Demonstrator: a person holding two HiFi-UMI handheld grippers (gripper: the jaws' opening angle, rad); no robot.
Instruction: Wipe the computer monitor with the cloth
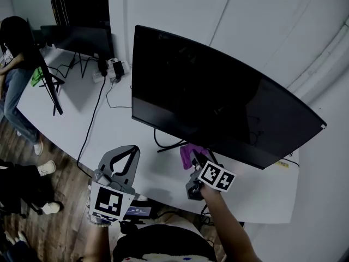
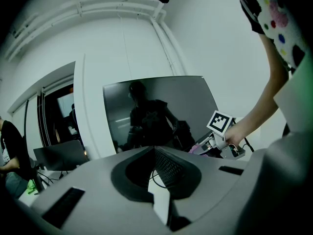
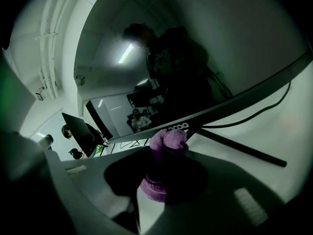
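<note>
Purple cloth (image 3: 164, 166) sits clamped in my right tongs (image 1: 197, 159) below the monitor (image 1: 218, 100), left tongs (image 1: 132, 148) together and empty, wiping seemingly all ahead.

Purple cloth (image 3: 165, 143) bunched beneath dark, upright monitor (image 1: 212, 100).

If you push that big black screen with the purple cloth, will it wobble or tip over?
Probably a small wobble: the wide curved black monitor sits on a thin black stand leg. That leg reaches across the white table, so gentle wiping likely won't tip it. The bunched purple cloth in the right gripper looks soft and should squash.
</note>
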